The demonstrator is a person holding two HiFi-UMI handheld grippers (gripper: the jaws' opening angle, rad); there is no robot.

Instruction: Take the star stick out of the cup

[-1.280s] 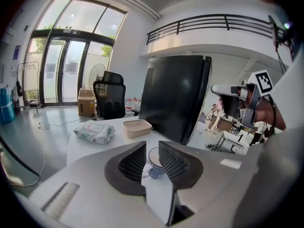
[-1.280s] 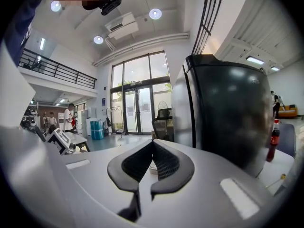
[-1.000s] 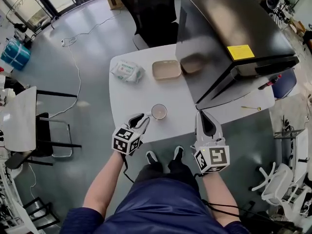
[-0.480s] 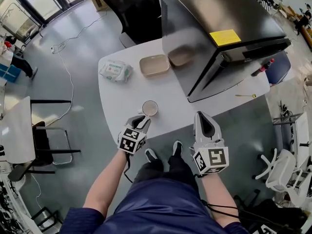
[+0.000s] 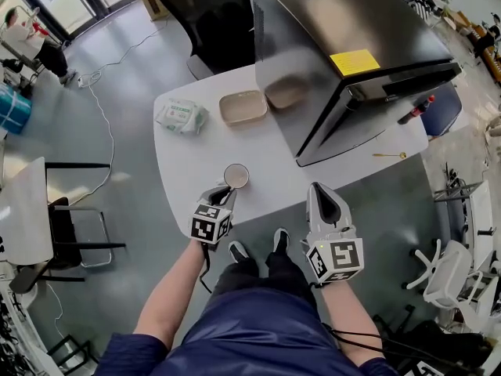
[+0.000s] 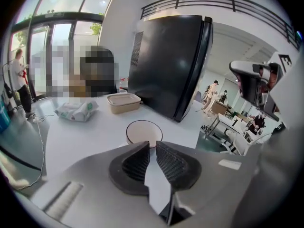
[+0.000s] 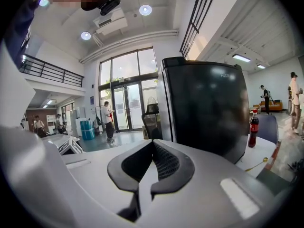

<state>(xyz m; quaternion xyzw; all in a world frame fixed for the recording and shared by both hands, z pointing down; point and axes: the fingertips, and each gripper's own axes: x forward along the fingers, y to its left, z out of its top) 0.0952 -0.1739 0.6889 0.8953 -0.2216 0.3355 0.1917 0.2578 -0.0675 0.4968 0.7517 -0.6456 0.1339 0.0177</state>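
A pale cup (image 5: 236, 176) with a dark rim stands near the front edge of the white table (image 5: 188, 163). In the left gripper view the cup (image 6: 144, 132) looks empty, with no stick in it. A thin gold stick (image 5: 389, 155) lies flat on the table far to the right, and it shows as the gold stick (image 7: 259, 164) in the right gripper view. My left gripper (image 5: 223, 197) sits just in front of the cup, jaws nearly together and holding nothing. My right gripper (image 5: 325, 198) hovers off the table's front edge, shut and empty.
A big black fridge (image 5: 344, 45) fills the table's right half. At the back stand a beige lidded container (image 5: 243, 107) and a pack of wipes (image 5: 181, 115). A cola bottle (image 5: 415, 110) stands at the far right. A black chair (image 5: 207, 14) is behind the table.
My left gripper has moved from the cup's left to just in front of it, and its jaws have drawn together. The right gripper has barely moved.
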